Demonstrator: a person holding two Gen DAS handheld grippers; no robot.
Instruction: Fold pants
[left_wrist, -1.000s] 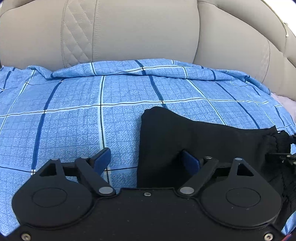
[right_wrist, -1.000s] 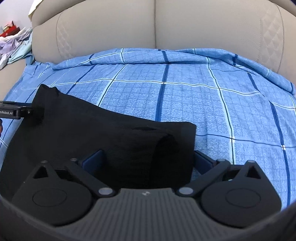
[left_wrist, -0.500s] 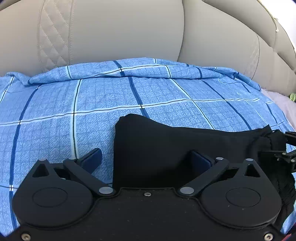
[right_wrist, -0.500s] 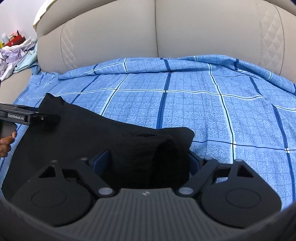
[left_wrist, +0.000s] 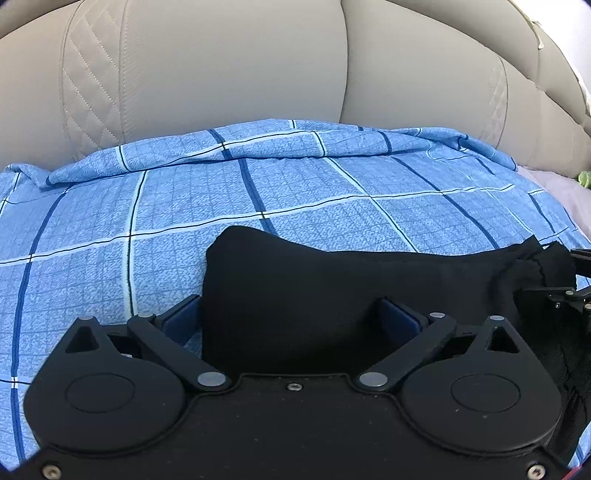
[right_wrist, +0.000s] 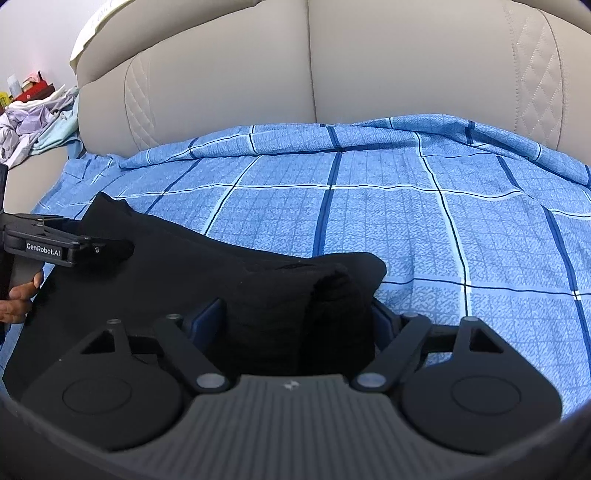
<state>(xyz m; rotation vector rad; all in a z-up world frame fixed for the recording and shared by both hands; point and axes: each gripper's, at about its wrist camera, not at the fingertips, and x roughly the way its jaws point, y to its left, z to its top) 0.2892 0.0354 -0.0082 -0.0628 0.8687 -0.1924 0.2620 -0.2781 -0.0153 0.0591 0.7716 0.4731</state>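
Jaws of the left gripper (left_wrist: 291, 314) stand wide apart and have just been closing a little. One corner of the black pants (left_wrist: 314, 288) lies flat between them: its edge is just beside the pad at 9 o'clock, and the pad at 3 o'clock sits over the cloth with no visible squeeze. The right gripper (right_wrist: 295, 314) has also just been closing. Its jaws hold a thick, folded-over bunch of the same pants, which fills the gap so that both pads meet it. From that bunch the pants run out toward 9 o'clock in the right wrist view, to where the other tool reaches over their far end with a hand (right_wrist: 16, 301) behind it. The garment rests on a blue checked sheet (left_wrist: 166, 206) that spreads out toward 12 o'clock. Beyond the sheet rises a beige padded backrest (left_wrist: 221, 74) with quilted panels. At 10 o'clock in the right wrist view lies a heap of pale clothes (right_wrist: 29, 122).
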